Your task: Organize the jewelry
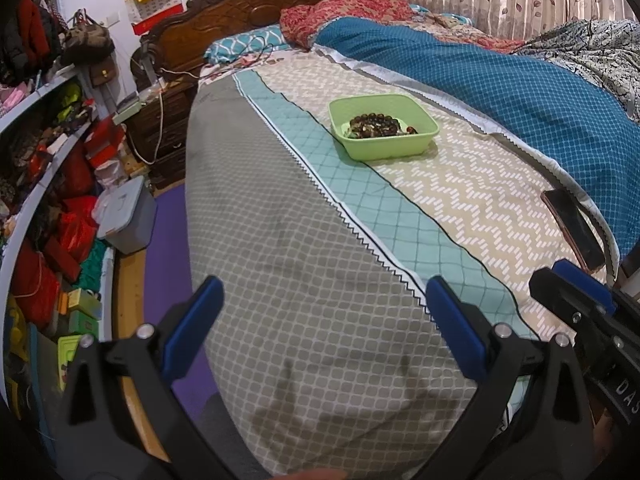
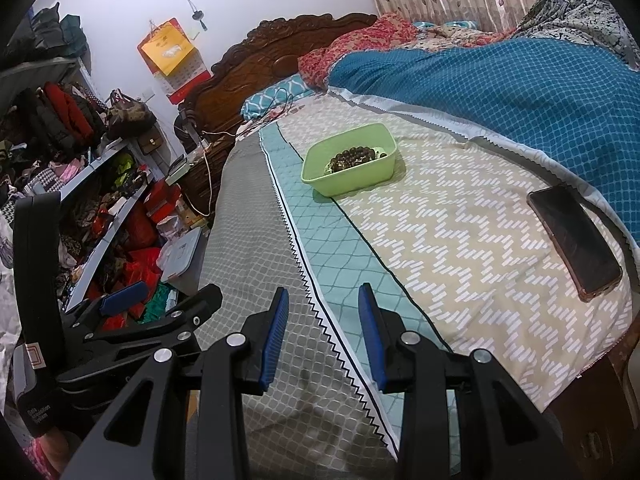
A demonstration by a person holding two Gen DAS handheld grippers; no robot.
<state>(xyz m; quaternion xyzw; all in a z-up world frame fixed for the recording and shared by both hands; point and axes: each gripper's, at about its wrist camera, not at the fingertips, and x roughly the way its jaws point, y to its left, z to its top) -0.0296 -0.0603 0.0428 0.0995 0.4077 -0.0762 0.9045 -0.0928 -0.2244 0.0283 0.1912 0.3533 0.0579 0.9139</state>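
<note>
A light green plastic tub [image 1: 416,142] sits on the bed's patterned cover, far ahead of both grippers. Dark brown bead jewelry [image 1: 374,125] lies inside it. The tub [image 2: 360,180] and beads [image 2: 352,158] also show in the right wrist view. My left gripper [image 1: 324,316] is wide open and empty, low over the grey part of the cover near the bed's foot. My right gripper [image 2: 324,330] is open and empty, over the zigzag seam. The right gripper shows at the left view's right edge [image 1: 576,292]; the left gripper shows at the right view's left [image 2: 132,300].
A black phone [image 2: 576,240] lies on the cover at the right, also in the left wrist view [image 1: 574,228]. A blue quilt [image 2: 500,80] is bunched along the bed's right side. Cluttered shelves [image 1: 44,168] and a grey storage box [image 1: 126,216] stand left of the bed.
</note>
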